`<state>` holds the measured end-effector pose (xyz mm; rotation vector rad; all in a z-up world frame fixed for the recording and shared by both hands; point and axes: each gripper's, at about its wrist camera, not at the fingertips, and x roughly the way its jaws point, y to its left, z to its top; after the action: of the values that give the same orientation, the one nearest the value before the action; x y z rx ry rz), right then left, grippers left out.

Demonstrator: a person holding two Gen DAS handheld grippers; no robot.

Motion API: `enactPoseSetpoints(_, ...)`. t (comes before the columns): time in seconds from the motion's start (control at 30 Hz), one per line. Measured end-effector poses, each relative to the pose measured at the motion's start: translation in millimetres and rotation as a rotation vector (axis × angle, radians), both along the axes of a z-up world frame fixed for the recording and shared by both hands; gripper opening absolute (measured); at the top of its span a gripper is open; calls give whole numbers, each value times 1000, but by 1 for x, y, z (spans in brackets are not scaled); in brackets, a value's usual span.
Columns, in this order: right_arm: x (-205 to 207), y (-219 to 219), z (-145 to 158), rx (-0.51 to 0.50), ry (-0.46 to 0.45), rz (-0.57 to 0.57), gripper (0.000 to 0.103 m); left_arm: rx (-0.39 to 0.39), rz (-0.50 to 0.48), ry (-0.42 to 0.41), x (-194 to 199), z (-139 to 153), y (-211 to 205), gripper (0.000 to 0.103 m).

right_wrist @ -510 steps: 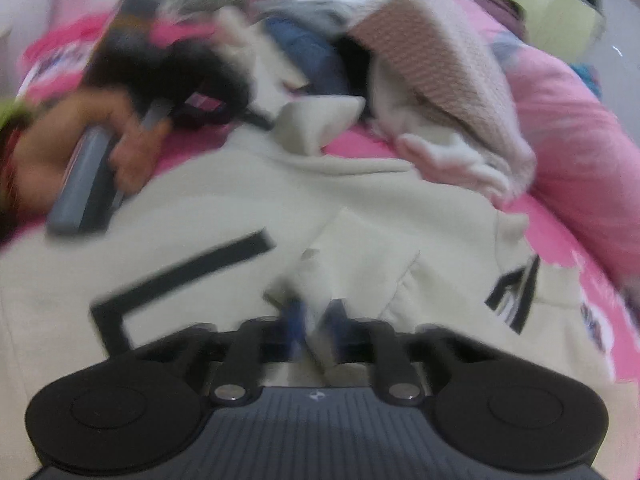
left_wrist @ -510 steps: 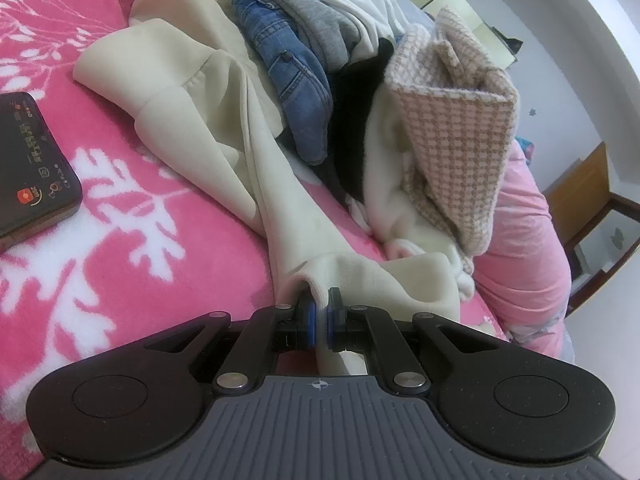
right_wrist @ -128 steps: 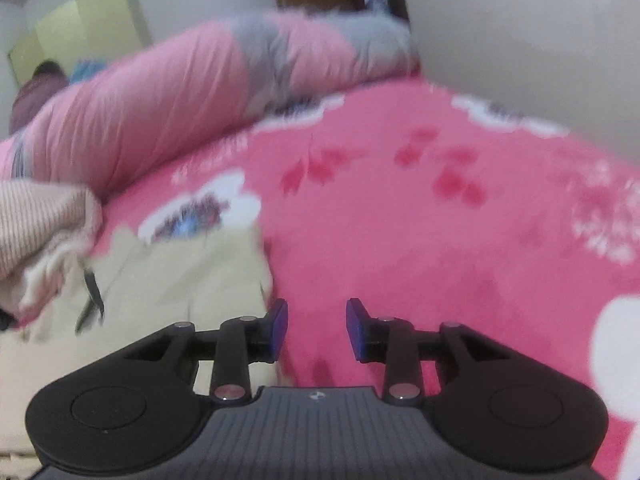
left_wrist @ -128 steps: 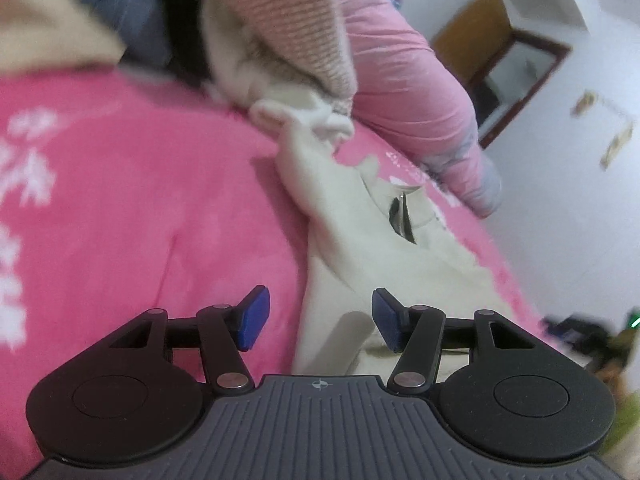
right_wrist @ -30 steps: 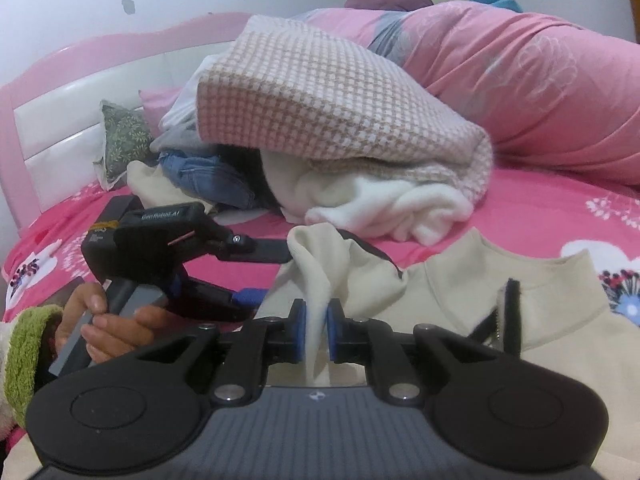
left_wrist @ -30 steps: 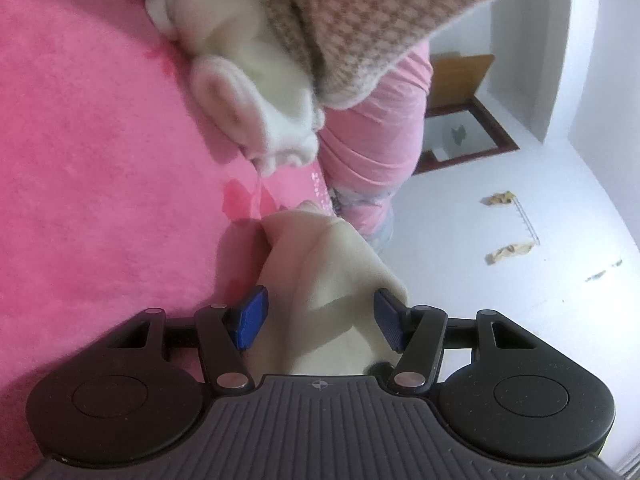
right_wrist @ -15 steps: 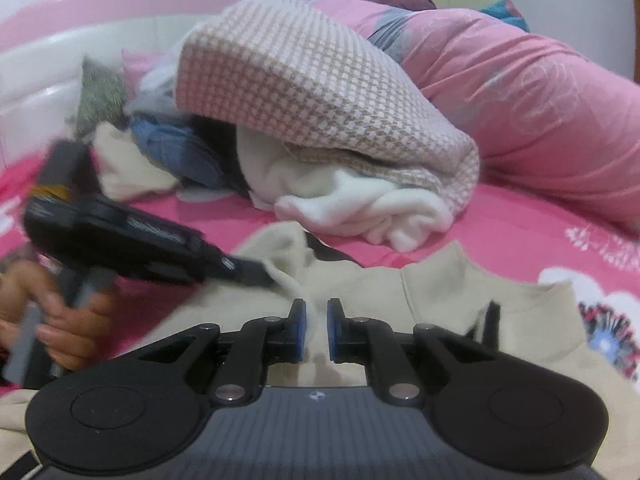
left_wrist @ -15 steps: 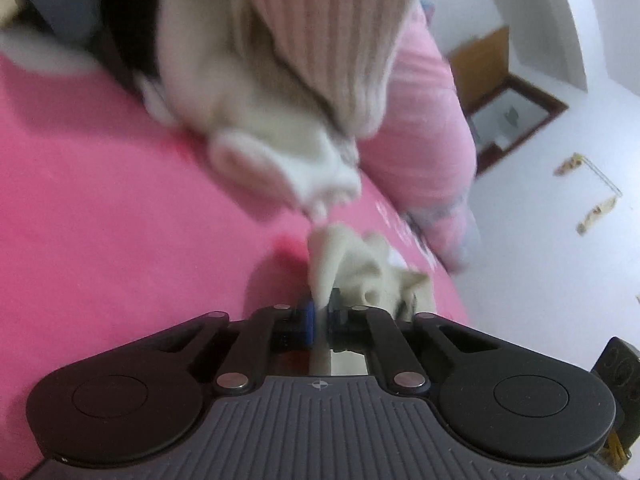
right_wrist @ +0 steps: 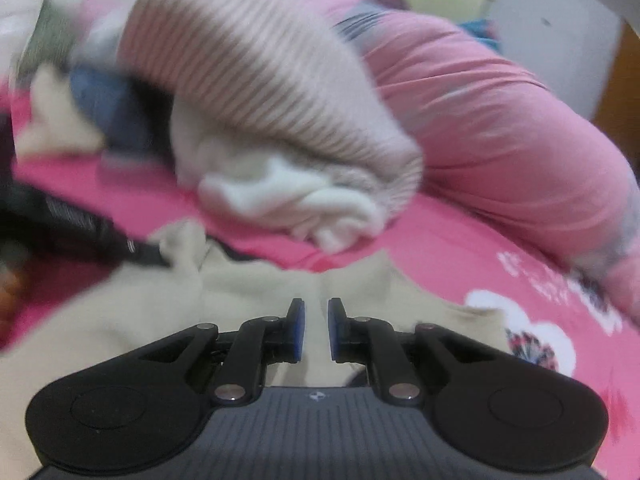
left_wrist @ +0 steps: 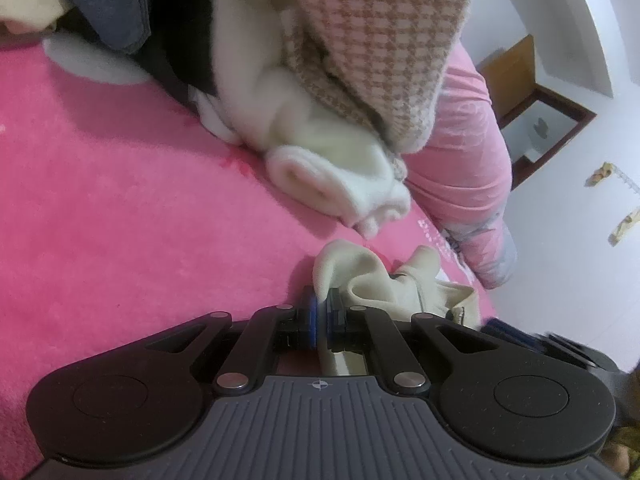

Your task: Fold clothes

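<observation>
While your left gripper [left_wrist: 321,312] pinches a fold of the cream sweatshirt [left_wrist: 372,284] between its blue pads [left_wrist: 312,322], your right gripper [right_wrist: 315,328] hangs over the same garment with a narrow gap between its fingers and nothing in it. The jaws of the left one are pressed together on the cloth, which bunches up just ahead of the fingertips and trails off to the right.

From your right wrist view, the cream sweatshirt [right_wrist: 256,288] lies spread on the pink bedspread [right_wrist: 432,256], its neck edge towards the heap of clothes. Your left gripper [right_wrist: 148,254] shows there as a dark blurred bar at the left, its tip touching a raised corner of the sweatshirt.

Beyond the sweatshirt sits the pile: a pink-and-brown houndstooth garment [left_wrist: 372,40] on top, a white fleece piece [left_wrist: 328,176] rolled out beneath it and resting on the pink bedspread [left_wrist: 120,200], a black item [left_wrist: 180,32] and blue jeans [left_wrist: 108,4] behind. A rolled pink quilt [right_wrist: 512,120] lies along the far side of the bed.

The right wrist picture is smeared with motion, so finer detail of the pile cannot be read there.
</observation>
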<state>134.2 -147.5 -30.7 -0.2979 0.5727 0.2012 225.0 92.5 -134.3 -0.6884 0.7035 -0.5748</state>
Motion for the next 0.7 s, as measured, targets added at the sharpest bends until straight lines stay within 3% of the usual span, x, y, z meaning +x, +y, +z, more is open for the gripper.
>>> enactPoseSetpoints(0.13,-26,-23,14,121,31,29,26,-49,7,18,3,-1,5,7)
enactPoseSetpoints(0.17,-30,-22,12,110,44,42,28,-60,17,18,3,-1,7,9)
enactPoseSetpoints(0.23,-36,-17,4,59,60,57,42,-86,45,11,2,-2,12,15)
enactPoseSetpoints(0.3,-35,-16,-1,43,83,73,46,-117,70,12,3,-3,17,21)
enactPoseSetpoints(0.4,-30,-15,-6,42,122,102,49,-162,103,15,5,-6,24,21)
enactPoseSetpoints(0.47,-18,-14,-8,56,155,139,62,-186,116,19,6,-8,26,21)
enactPoseSetpoints(0.5,-11,-13,-10,61,175,160,74,-199,119,19,6,-9,28,22)
enactPoseSetpoints(0.53,-5,-12,-13,62,192,174,78,-210,120,17,6,-9,29,23)
enactPoseSetpoints(0.67,16,-14,-26,76,295,164,74,-219,110,4,7,-9,29,29)
enactPoseSetpoints(0.7,17,-14,-26,86,311,155,59,-212,104,0,7,-8,27,32)
